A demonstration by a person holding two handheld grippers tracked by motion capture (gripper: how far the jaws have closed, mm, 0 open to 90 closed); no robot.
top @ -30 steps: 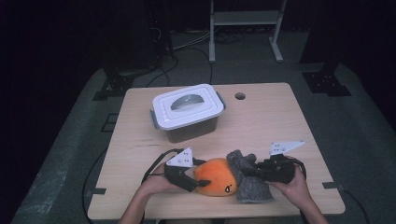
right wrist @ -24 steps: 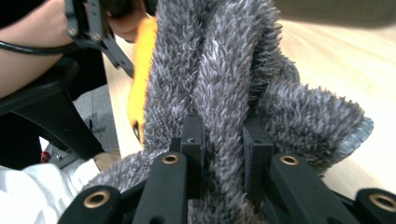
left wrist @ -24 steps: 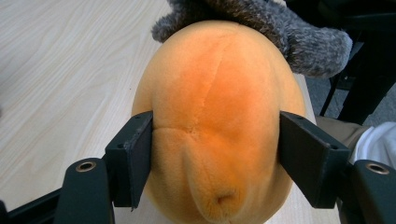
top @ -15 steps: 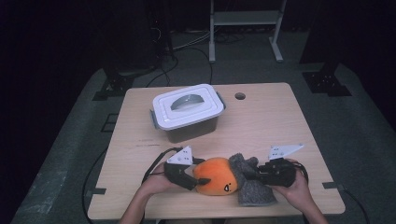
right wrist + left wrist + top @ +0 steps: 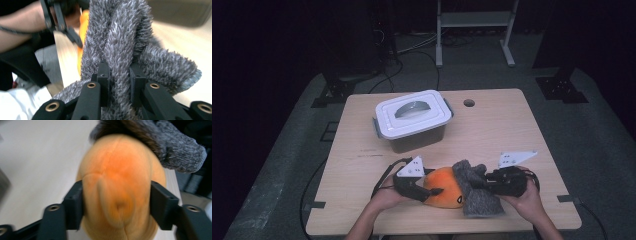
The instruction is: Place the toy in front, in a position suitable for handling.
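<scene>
A: Gripper status?

B: Left gripper (image 5: 117,205), jaws just closing, clamps the orange plush (image 5: 120,182). Right gripper (image 5: 119,82) is clenched on the grey cloth (image 5: 120,37).

A: Location?

B: Near edge of the worktop (image 5: 512,130), cloth draped on the plush.

A: Progress?

B: Likely early; the box (image 5: 412,120) remains lidded toward the far edge.

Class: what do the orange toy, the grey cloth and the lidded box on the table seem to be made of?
Orange toy: soft plush, likely; short matte nap, stitched seam.
Grey cloth: shaggy fleece or chenille, seemingly; long fuzzy fibres.
Lidded box: probably plastic; smooth white lid, moulded shape.
</scene>
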